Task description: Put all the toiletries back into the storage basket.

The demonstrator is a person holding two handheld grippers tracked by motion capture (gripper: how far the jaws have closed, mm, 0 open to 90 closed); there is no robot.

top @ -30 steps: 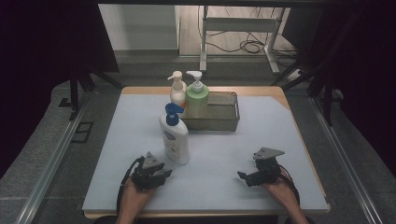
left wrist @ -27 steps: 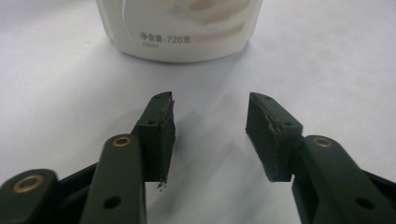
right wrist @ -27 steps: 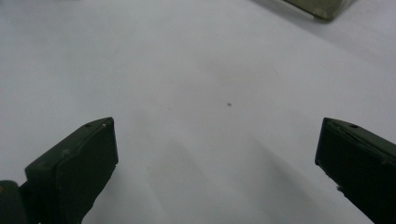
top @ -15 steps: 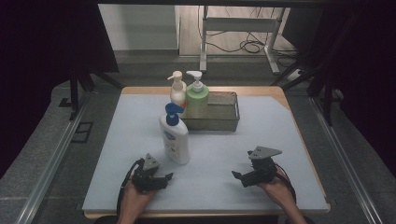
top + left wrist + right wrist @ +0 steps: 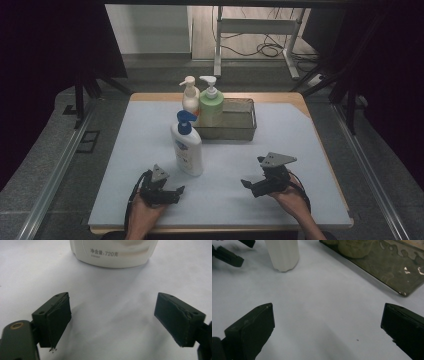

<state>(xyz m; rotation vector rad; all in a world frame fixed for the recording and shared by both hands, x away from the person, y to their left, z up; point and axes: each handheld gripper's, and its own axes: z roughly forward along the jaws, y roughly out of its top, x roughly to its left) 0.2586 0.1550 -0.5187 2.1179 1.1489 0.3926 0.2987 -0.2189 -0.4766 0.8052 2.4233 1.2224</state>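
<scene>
Black left gripper (image 5: pixel 170 194), at seven o'clock on the table: held low in a hand, jaws wide apart after just opening, nothing between them. In the left gripper view (image 5: pixel 112 322) only bare mat lies between the pads, with the white bottle's base (image 5: pixel 113 253) straight ahead at twelve o'clock, apart from them.

Black right gripper (image 5: pixel 250 186), at five o'clock: held in the other hand, jaws spread wide, gripping nothing. In the right gripper view (image 5: pixel 327 327) pale mat shows between the jaws.

Pale blue mat (image 5: pixel 300 135): covers the wooden table.

White bottle (image 5: pixel 187 147), blue pump: upright near centre, just beyond the left gripper at one o'clock from it.

Metal basket (image 5: pixel 240 120), at twelve o'clock behind the bottle.

Green bottle (image 5: pixel 211 107), white pump: upright at the basket's left end.

Cream bottle (image 5: pixel 190 97): upright, just left of the green bottle.
</scene>
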